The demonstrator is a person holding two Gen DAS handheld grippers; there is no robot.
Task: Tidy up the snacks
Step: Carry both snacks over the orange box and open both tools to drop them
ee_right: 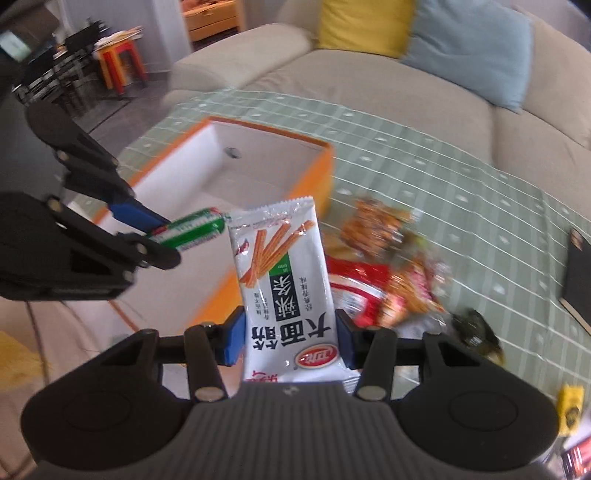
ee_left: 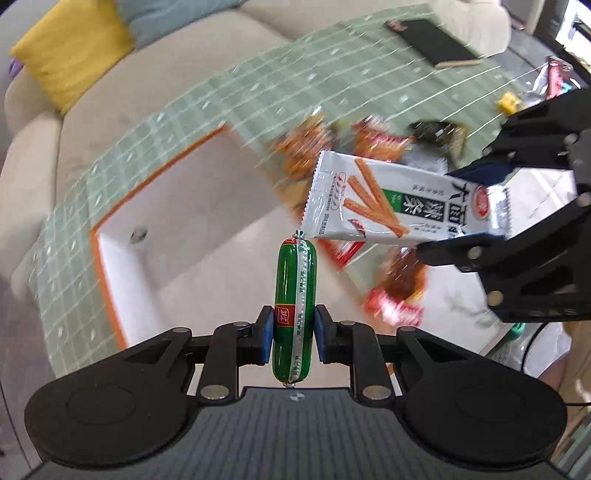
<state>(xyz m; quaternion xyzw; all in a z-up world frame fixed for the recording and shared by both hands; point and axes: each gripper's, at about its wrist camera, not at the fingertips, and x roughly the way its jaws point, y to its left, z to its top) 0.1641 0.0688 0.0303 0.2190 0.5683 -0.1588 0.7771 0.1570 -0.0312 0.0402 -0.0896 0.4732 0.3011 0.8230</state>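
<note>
— Above the orange-rimmed box (ee_left: 155, 236), what are we holding?

— Two snacks. Our left hand-held gripper (ee_left: 294, 334) is pinching a green sausage stick (ee_left: 294, 306) by its lower half, blue pads pressed on either side, the stick pointing away from us along the fingers.

— And the other one?

— Our right hand-held gripper (ee_right: 290, 341) is clamped on a white spicy-strip packet (ee_right: 284, 280), gripping its lower part across the width. The packet stands up between the pads, with its serrated top edge towards the box.

— How do the two snacks sit relative to the box?

— Both are up in the air over its near side. In the right wrist view the sausage tip is just beside the packet's top left corner; we cannot tell whether they touch. The box itself is open, white inside, with a small dark spot on its floor, and nothing else that we can see in it.

— Where is the rest of the pile?

— On the green checked cloth of the worktop (ee_right: 424, 155), just to the right of the box in the right wrist view: a blurred heap of red and orange snack packets (ee_right: 384, 266), with a dark wrapped piece (ee_right: 476, 332) beyond them. Further from the box lies a black notebook (ee_left: 432, 38), and a small yellow packet (ee_right: 570, 410) sits near the worktop's edge.

— Behind the box?

— A beige sofa (ee_right: 332, 85) with a yellow cushion (ee_right: 364, 26) and a pale blue cushion (ee_right: 469, 48).
</note>
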